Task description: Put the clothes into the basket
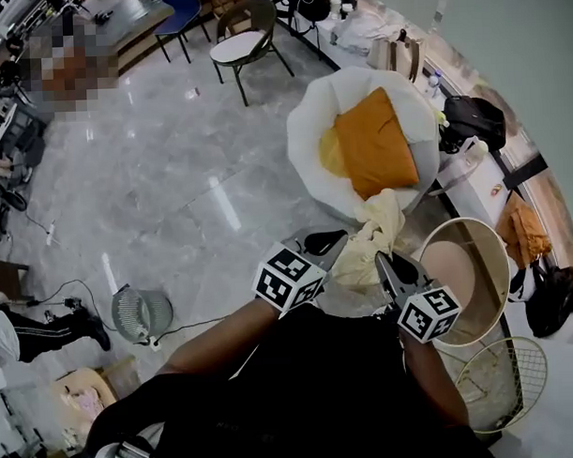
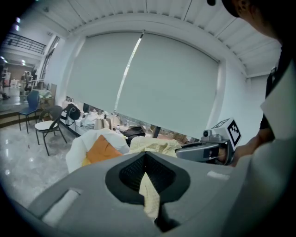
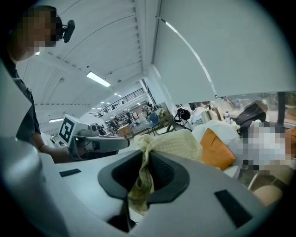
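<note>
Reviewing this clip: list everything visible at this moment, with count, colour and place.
garment: one, pale yellow, held between both grippers
beanbag: one, white, centre-right floor
cushion: one, orange, on the beanbag
round basket: one, tan inside, right of the garment
wire basket: one, pale, lower right
chairs: two, blue and brown, top
fan: one, grey, floor at left
bag: one, black, upper right by the wall
left gripper: one, grey, shut on the garment
right gripper: one, grey, shut on the garment

Pale yellow cloth (image 1: 373,237) bunched, hanging near round basket (image 1: 464,269).
</note>
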{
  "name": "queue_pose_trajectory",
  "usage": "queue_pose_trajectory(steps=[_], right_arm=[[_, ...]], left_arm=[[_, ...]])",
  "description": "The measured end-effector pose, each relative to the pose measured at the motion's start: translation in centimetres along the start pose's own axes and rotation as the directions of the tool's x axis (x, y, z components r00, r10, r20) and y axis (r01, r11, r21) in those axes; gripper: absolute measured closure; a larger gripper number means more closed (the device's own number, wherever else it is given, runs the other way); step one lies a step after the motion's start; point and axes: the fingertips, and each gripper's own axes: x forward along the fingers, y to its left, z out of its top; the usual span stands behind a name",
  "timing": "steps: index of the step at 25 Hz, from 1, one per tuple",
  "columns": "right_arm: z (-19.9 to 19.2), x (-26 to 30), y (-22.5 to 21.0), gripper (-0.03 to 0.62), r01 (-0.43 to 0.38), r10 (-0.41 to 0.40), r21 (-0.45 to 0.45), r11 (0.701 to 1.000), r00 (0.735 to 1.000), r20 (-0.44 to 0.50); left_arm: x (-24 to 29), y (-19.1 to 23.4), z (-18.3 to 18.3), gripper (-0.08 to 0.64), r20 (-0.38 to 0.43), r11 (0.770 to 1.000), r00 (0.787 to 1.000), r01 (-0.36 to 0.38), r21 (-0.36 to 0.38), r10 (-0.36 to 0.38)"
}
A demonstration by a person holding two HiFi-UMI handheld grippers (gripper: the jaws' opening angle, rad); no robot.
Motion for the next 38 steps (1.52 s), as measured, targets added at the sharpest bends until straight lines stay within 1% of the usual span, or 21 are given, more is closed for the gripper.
queue_pose_trajectory(steps=[4,7,11,15,18,21,26,30,34,36,38], right_arm=[[-0.7,3.6,3.8,0.534,-0.097,0.095,-0.034,0.995,0.994,-0.052],[-0.9,6.3,6.8,0.534,-0.180,0.173,-0.065,0.981,0.980,-0.101],[-1.1,9.8,10.4,0.534,-0.286,0.268,-0.095,0.954,0.949,-0.165],[-1.7,12.8,14.0,0.534,-0.384,0.352,-0.120,0.916,0.909,-0.224],[-2.2,14.7,16.5,0.534,-0.458,0.413,-0.129,0.880,0.870,-0.269],[-2.4,16.4,18.7,0.534,-0.526,0.468,-0.135,0.840,0.828,-0.309],[-2.5,20.7,21.4,0.534,-0.625,0.547,-0.129,0.770,0.750,-0.372],[-2.4,24.0,24.5,0.534,-0.702,0.603,-0.119,0.702,0.674,-0.427],[-2.0,27.1,27.6,0.534,-0.781,0.656,-0.112,0.615,0.585,-0.476],[-1.9,28.5,28.6,0.534,-0.813,0.674,-0.110,0.572,0.543,-0.501],[-1.7,29.8,29.1,0.534,-0.837,0.689,-0.106,0.537,0.507,-0.518]], left_arm=[[-4.7,3.4,-1.3,0.560,0.032,0.993,0.993,-0.108,-0.055,0.110],[-8.5,5.6,-2.4,0.560,0.056,0.974,0.978,-0.194,-0.113,0.201],[-13.0,7.9,-3.9,0.560,0.080,0.936,0.946,-0.296,-0.189,0.315],[-17.2,9.8,-5.6,0.560,0.094,0.885,0.901,-0.388,-0.259,0.423],[-20.1,11.2,-6.9,0.560,0.091,0.834,0.861,-0.452,-0.315,0.501],[-22.4,12.3,-7.4,0.560,0.095,0.790,0.819,-0.505,-0.349,0.566],[-25.6,15.1,-7.6,0.560,0.086,0.704,0.741,-0.587,-0.400,0.666],[-28.7,17.0,-7.3,0.560,0.069,0.637,0.679,-0.642,-0.426,0.731],[-31.8,19.7,-7.5,0.560,0.045,0.544,0.594,-0.699,-0.465,0.803],[-32.6,20.7,-7.3,0.560,0.040,0.507,0.559,-0.716,-0.480,0.828],[-32.9,21.5,-7.2,0.560,0.034,0.476,0.531,-0.728,-0.494,0.846]])
